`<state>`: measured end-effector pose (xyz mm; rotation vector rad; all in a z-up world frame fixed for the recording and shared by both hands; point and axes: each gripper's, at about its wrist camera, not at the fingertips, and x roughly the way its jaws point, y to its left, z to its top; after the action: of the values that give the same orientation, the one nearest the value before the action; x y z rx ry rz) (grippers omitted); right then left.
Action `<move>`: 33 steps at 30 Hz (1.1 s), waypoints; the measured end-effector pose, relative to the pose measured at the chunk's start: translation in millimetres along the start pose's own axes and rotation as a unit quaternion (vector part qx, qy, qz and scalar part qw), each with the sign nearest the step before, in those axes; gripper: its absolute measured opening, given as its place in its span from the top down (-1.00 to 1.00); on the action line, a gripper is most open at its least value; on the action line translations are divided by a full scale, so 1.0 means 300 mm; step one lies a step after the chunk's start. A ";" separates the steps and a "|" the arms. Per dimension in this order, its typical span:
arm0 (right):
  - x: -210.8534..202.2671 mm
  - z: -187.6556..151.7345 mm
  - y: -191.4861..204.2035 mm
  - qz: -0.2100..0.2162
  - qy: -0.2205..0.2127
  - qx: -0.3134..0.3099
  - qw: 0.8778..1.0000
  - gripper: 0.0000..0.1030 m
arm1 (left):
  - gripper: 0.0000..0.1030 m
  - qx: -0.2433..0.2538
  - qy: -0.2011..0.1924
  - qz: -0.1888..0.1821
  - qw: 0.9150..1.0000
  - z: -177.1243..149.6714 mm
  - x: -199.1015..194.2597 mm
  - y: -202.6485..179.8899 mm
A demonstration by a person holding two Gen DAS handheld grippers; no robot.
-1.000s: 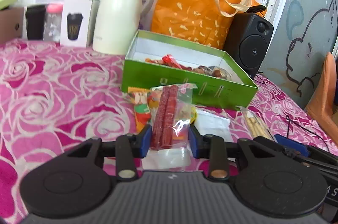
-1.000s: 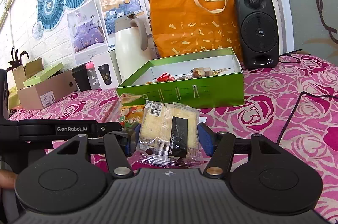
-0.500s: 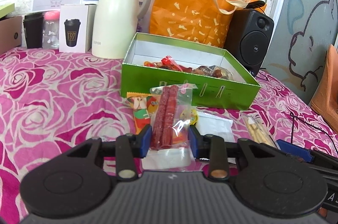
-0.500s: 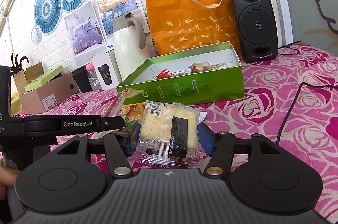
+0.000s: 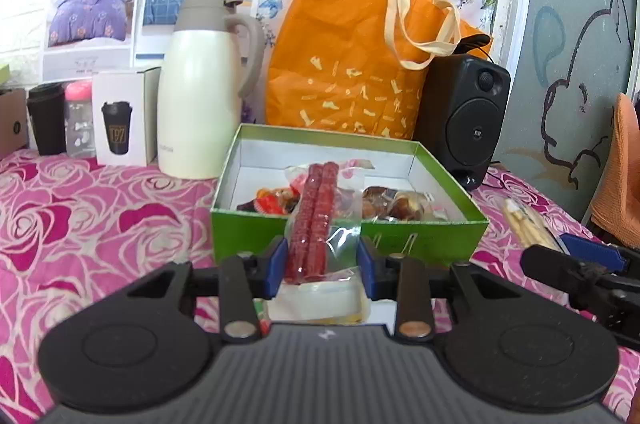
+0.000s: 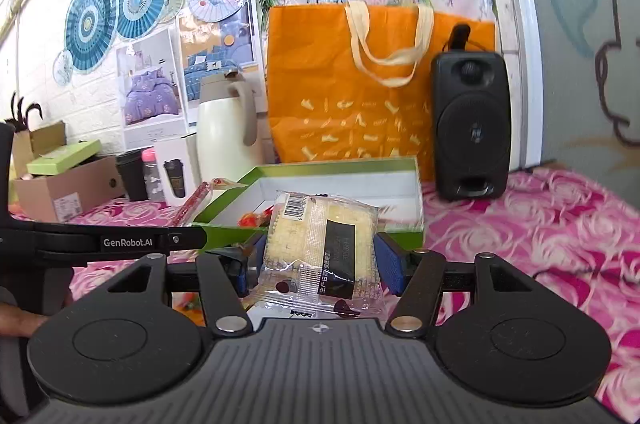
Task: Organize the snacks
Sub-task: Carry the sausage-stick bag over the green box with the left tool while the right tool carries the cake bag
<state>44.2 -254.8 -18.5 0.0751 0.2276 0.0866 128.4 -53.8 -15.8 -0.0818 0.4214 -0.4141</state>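
Note:
My left gripper (image 5: 322, 260) is shut on a clear packet of two red sausage sticks (image 5: 314, 220), held up just before the front wall of the open green box (image 5: 420, 240). The box holds several wrapped snacks (image 5: 396, 204). My right gripper (image 6: 318, 260) is shut on a clear-wrapped yellow cake (image 6: 320, 244), raised in front of the same green box (image 6: 340, 170). The sausage packet (image 6: 194, 202) and the left gripper's arm (image 6: 100, 242) show at the left of the right wrist view. A packet of biscuit sticks (image 5: 528, 228) lies on the cloth to the right.
A white thermos jug (image 5: 200, 96), an orange bag (image 5: 360, 64) and a black speaker (image 5: 464, 120) stand behind the box. A cup carton (image 5: 120, 120) and a black cup (image 5: 46, 120) stand at back left. Cardboard boxes (image 6: 64, 184) sit far left. Rose-patterned cloth (image 5: 80, 224) covers the table.
Both grippers have risen and moved toward the green box with their packets still held. The box now looks closer and its inside shows more.

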 end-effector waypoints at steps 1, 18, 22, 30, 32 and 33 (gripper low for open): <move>0.008 0.002 0.002 0.002 -0.002 -0.005 1.000 -0.89 | 0.33 0.001 0.000 0.002 1.000 0.007 0.009 -0.009; 0.162 0.058 0.027 0.000 -0.018 -0.015 1.000 -0.88 | 0.27 0.058 -0.006 0.065 0.996 0.123 0.175 -0.066; 0.206 0.096 0.011 -0.009 -0.027 -0.023 0.999 -0.88 | 0.27 0.075 -0.009 0.069 0.995 0.160 0.218 -0.076; 0.319 0.135 -0.040 -0.036 -0.034 -0.034 0.998 -0.88 | 0.27 0.087 -0.021 0.098 0.991 0.224 0.320 -0.071; 0.347 0.127 -0.054 -0.043 -0.030 -0.033 0.998 -0.88 | 0.27 0.086 -0.020 0.097 0.991 0.230 0.349 -0.063; 0.360 0.121 -0.060 -0.047 -0.031 -0.034 0.998 -0.88 | 0.27 0.086 -0.019 0.098 0.991 0.230 0.363 -0.060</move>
<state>158.6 -264.9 -8.5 -0.0001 0.1667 -0.0012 240.7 -115.1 8.5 0.1178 0.3505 -0.2529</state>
